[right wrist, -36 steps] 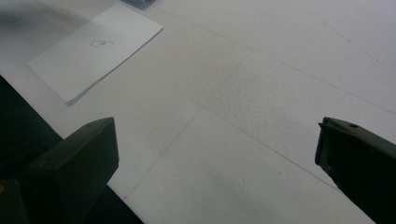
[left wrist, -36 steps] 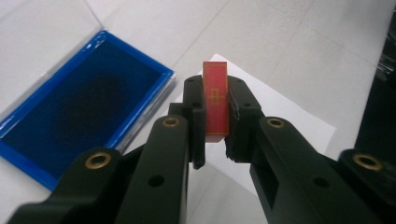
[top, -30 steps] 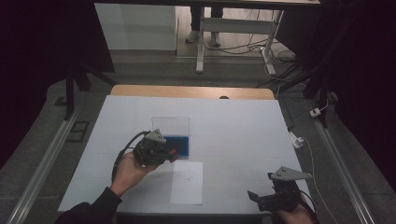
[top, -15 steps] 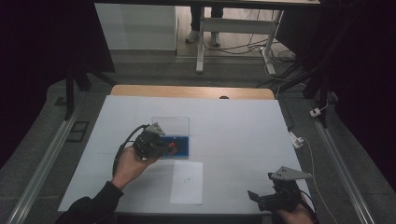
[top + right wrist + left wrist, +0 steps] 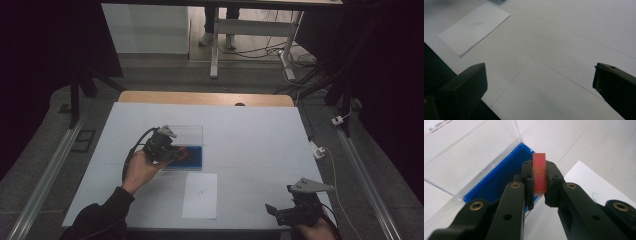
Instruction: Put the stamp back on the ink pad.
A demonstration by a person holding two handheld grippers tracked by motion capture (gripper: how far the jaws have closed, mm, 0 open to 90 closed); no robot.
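Left gripper (image 5: 539,185) pinching a thin red card (image 5: 539,173) edge-up, just above the near edge of the blue tray (image 5: 499,177). Clear lid (image 5: 471,147) raised behind the tray. White sheet (image 5: 200,195) just beside the tray. Right gripper (image 5: 540,82) spread wide, well apart from the tray.

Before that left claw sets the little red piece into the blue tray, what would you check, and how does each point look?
1. Red piece clamped in left claw: ok.
2. Piece upright between the pads: ok.
3. Blue tray bare below: ok.
4. Clear lid raised out of the way: ok.
5. Piece lined up over the tray: cannot tell.
6. Right claw open, well away over the table: ok.
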